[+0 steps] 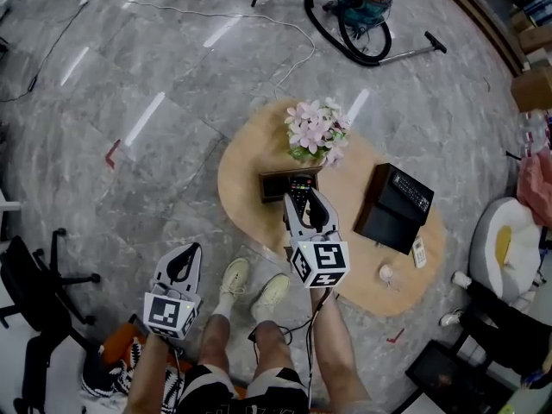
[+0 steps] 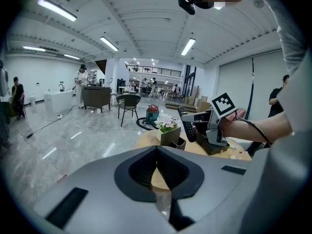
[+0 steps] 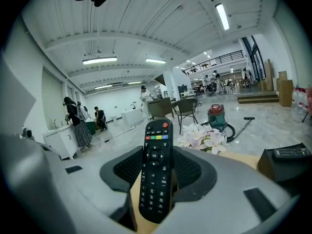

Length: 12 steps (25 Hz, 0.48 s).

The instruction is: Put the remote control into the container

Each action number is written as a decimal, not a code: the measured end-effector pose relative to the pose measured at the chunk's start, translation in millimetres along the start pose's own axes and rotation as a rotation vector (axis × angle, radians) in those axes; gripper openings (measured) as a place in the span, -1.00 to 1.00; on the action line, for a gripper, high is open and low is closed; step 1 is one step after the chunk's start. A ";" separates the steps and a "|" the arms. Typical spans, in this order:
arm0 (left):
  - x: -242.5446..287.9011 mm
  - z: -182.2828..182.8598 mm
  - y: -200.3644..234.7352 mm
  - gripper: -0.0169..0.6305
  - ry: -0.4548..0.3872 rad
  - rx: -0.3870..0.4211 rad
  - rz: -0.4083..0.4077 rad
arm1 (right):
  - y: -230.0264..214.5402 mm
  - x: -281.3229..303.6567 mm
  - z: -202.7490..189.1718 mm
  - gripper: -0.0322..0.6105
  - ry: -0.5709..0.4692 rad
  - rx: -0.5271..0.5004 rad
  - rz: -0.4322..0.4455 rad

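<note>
A black remote control (image 1: pixel 299 186) (image 3: pixel 155 172) stands upright between the jaws of my right gripper (image 1: pixel 303 200) (image 3: pixel 157 179), which is shut on it. It hangs over the near edge of a small dark open container (image 1: pixel 274 185) on the oval wooden table (image 1: pixel 246 158), just in front of a pot of pink flowers (image 1: pixel 316 130). In the left gripper view the remote control (image 2: pixel 187 124) is tilted above the container (image 2: pixel 178 143). My left gripper (image 1: pixel 179 267) (image 2: pixel 157 172) is low at the left, off the table, shut with nothing in it.
A black box (image 1: pixel 395 207) with a second remote on top sits at the table's right, with a small white remote (image 1: pixel 419 251) near it. A vacuum cleaner (image 1: pixel 367 3) stands on the floor beyond. The person's feet are by the table's front edge.
</note>
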<state>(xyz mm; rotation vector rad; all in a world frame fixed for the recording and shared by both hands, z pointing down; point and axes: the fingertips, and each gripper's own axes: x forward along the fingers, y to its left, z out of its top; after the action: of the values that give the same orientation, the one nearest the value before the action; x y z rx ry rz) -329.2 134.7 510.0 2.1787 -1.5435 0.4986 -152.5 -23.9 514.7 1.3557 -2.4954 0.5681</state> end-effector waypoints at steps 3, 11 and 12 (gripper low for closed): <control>-0.7 -3.7 4.3 -0.92 0.004 -0.009 0.010 | 1.6 10.5 -5.3 -0.29 0.009 -0.013 0.012; 3.2 -17.2 13.9 -0.92 0.021 -0.025 0.038 | 3.9 35.3 -15.8 -0.29 -0.029 -0.064 0.048; 3.7 -19.2 15.7 -0.92 0.023 -0.027 0.040 | 4.2 38.5 -17.4 -0.29 -0.030 -0.064 0.050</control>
<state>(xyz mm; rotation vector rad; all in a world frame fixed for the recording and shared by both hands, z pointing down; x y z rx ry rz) -343.8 137.3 530.3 2.1177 -1.5757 0.5110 -176.3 -42.8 544.4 1.2911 -2.5550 0.4773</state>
